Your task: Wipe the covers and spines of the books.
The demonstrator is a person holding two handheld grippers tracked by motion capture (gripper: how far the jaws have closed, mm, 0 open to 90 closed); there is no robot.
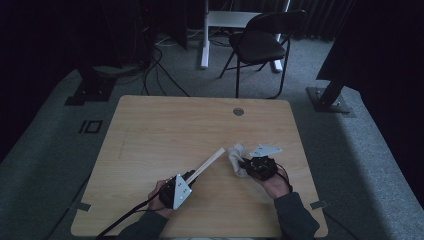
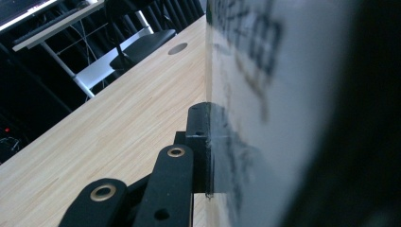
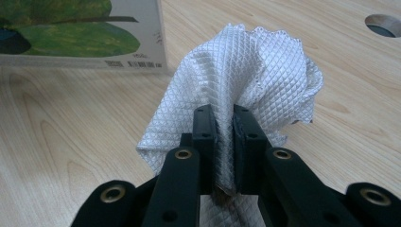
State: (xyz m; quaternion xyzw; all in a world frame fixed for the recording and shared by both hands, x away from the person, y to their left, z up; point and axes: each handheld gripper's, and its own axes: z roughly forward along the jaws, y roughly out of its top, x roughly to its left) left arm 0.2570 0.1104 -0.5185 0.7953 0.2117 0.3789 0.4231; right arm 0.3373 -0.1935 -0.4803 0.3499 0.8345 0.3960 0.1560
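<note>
A light wooden table point(image 1: 165, 125) with a round cable hole point(image 1: 238, 111) near its far edge bears the work, and a black folding chair point(image 1: 262, 42) stands on the grey floor beyond it. Over the near half of the table, a thin flat book point(image 1: 207, 164) is held on edge, running from near left to far right. In the right gripper view its cover point(image 3: 80, 33) shows green leaf shapes on a pale ground with a small barcode; in the left gripper view it is a blurred pale face with dark print. The left gripper point(image 1: 186, 179) is clamped on its near end. Just right of the book's far end is a crumpled white cloth point(image 3: 246, 71) with a fine diamond weave, pinched between the closed jaws of the right gripper point(image 3: 224, 127).
</note>
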